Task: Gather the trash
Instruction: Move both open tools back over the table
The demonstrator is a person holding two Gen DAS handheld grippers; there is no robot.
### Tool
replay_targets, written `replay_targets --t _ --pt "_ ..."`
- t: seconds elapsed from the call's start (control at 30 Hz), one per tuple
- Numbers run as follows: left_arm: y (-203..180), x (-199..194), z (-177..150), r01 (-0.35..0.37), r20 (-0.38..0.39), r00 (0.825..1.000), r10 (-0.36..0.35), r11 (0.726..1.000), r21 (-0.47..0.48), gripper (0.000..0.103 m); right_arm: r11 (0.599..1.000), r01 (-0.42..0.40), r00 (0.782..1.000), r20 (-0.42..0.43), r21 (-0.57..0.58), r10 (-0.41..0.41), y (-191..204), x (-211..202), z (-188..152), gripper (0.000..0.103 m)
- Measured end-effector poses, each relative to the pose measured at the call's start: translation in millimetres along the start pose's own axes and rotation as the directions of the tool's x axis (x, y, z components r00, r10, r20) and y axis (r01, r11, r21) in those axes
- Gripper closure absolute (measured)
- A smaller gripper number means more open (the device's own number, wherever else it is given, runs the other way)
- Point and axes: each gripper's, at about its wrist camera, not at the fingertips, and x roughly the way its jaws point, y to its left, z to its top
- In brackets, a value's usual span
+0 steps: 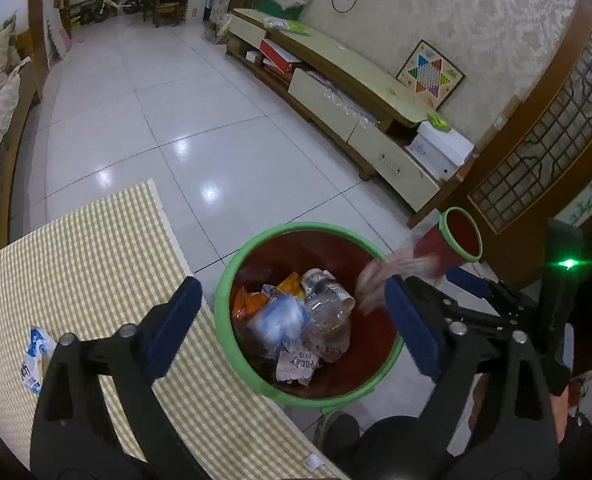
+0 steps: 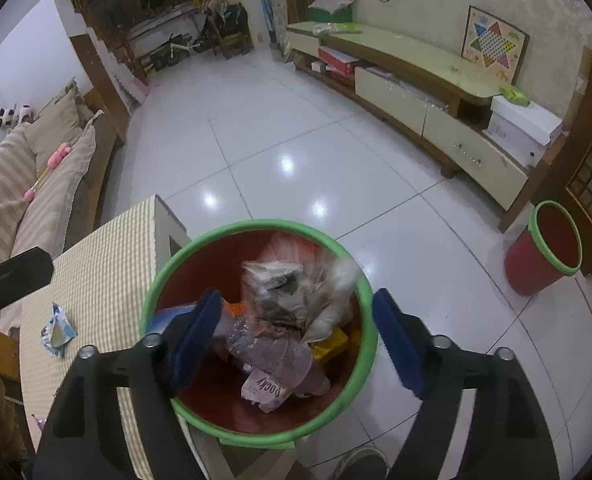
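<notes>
Green-rimmed, red plastic waste bin (image 2: 256, 436) stands on the white tiled floor against the table's edge, below both hand-held tools. The left gripper (image 1: 292, 328), with blue-padded black fingers, hangs over the bin's near side with jaws spread wide and nothing between the pads. The right gripper (image 2: 296, 344) is likewise spread, its pads clear of any object; a blurred clear plastic wrapper (image 2: 296, 292) is in the air just ahead of its fingertips, over the bin mouth. In the left wrist view the same wrapper shows as a smear at the bin's right rim. Inside the bin lie a crumpled clear plastic bottle (image 1: 327, 320), an orange snack bag (image 1: 248, 304) and a pink-and-white Pocky packet (image 2: 268, 392). A blue-and-white foil wrapper (image 2: 58, 330) lies on the yellow checked tablecloth (image 1: 96, 248), well left of both grippers. A second, smaller red bin (image 2: 543, 252) stands near the wooden door.
</notes>
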Motion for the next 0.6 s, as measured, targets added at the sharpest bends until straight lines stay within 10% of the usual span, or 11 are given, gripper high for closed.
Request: replay_targets --t 0.6 --pt "100 -82 -66 -0.147 0.006 0.989 0.148 0.986 -0.077 0.006 0.992 -0.067 0.998 0.010 -0.109 0.068 87 -16 -17 0.008"
